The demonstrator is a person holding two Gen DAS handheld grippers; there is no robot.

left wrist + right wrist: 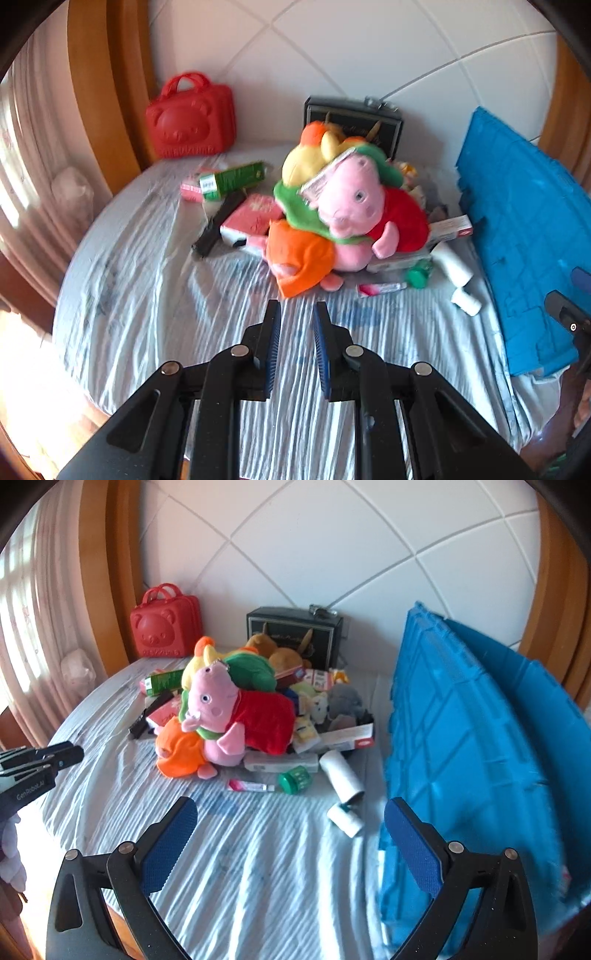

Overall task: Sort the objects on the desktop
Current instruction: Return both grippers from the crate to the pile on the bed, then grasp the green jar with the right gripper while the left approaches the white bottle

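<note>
On the left gripper (70,755), "GenRobot.AI"; its fingers narrowly parted, right gripper (290,814) fingers spread.

The left gripper (296,308) points down and forward, its two black fingers close together with only a narrow gap between the blue pads (274,332), and nothing sits in that gap. The right gripper (290,806) points down too, its fingers spread wide, blue pads (168,843) facing each other, nothing between them. Each gripper shows at the edge of the other's view.
</note>
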